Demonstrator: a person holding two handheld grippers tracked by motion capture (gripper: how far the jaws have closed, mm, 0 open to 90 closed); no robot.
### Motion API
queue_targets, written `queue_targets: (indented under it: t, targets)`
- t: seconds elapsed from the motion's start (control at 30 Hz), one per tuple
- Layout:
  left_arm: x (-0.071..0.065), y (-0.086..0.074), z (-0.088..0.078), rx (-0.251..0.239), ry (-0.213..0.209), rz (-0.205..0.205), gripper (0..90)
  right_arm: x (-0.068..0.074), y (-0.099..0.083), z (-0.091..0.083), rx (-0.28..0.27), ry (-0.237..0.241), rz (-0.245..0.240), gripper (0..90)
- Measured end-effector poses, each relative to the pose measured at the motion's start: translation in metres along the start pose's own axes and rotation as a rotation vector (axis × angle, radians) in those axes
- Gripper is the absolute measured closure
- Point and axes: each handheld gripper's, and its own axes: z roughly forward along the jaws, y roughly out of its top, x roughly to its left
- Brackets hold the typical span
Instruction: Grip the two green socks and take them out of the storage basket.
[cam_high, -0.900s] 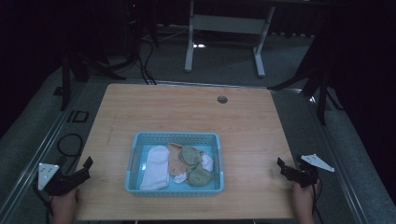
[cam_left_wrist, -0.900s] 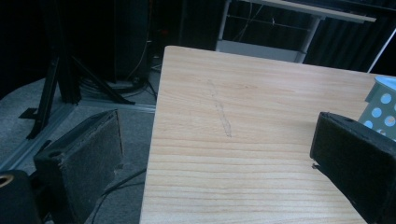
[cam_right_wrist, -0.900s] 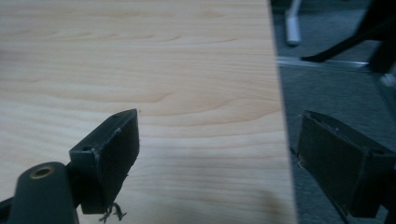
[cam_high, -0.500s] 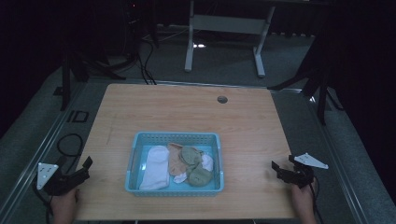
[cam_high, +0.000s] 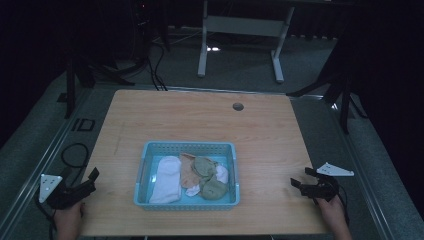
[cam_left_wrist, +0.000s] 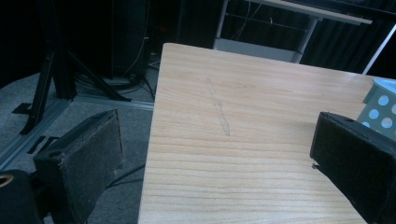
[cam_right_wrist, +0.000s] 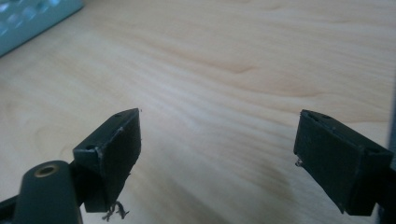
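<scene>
Pale wood tabletop (cam_high: 190, 120) carries 1 light-blue basket (cam_high: 186, 200), and both grippers sit well apart from it at the near corners, so the work looks to be at its very start: nothing has been lifted out yet. The left gripper (cam_high: 89, 181) hovers at the table's near left edge with its jaws spread and nothing between them; in the left gripper view the basket's perforated corner (cam_left_wrist: 380, 105) lies ahead and to its right. The right gripper (cam_high: 299, 181) is likewise released, jaws wide over bare wood, with the basket's corner (cam_right_wrist: 32, 18) ahead and off to its left in the right gripper view.

Counting what lies in the basket: 1 white sock (cam_high: 165, 179) on the side nearer the left gripper, 1 orange-tan sock (cam_high: 188, 172) beside it, 2 olive-green bundles (cam_high: 204, 166) nearer the right gripper, and a bit of another white piece (cam_high: 221, 174) poking out between them. They overlap, so I cannot tell how many pieces there really are.

I'd judge the next move is a reach inward: either gripper has to travel toward the middle, dip below the rim, and pinch just 1 piece of soft cloth without dragging its neighbours along. The white sock looks the easiest pick for the left gripper, lying flat and mostly clear.
</scene>
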Motion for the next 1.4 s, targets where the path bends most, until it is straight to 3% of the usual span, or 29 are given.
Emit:
queue_targets:
  t: [0.07,0.2,0.4,0.7,0.83,0.93,1.17,1.4]
  targets:
    - [0.0,0.0,0.0,0.001,0.0,-0.003,2.4,-0.001,0.002,-0.002,0.02,0.047,-0.019,14.7]
    - [0.0,0.0,0.0,0.001,-0.001,-0.006,2.5,0.0,0.005,-0.004,0.043,0.09,-0.046,14.7]
    - [0.0,0.0,0.0,0.001,-0.001,-0.004,2.5,0.003,0.009,-0.004,0.119,0.152,-0.081,14.5]
    - [0.0,0.0,0.0,0.003,-0.003,-0.007,2.5,0.015,0.022,-0.003,0.238,0.179,-0.144,13.5]
    - [0.0,0.0,0.0,0.002,-0.003,-0.009,2.5,0.019,0.027,-0.002,0.284,0.187,-0.142,13.5]
    - [0.0,0.0,0.0,0.003,-0.004,-0.011,2.4,0.021,0.03,-0.001,0.321,0.219,-0.135,13.3]
    - [0.0,0.0,0.0,0.003,-0.004,-0.012,2.5,0.024,0.038,-0.001,0.397,0.228,-0.186,12.1]
    - [0.001,0.0,0.0,0.005,-0.008,-0.013,2.4,0.026,0.046,0.0,0.457,0.255,-0.192,12.1]
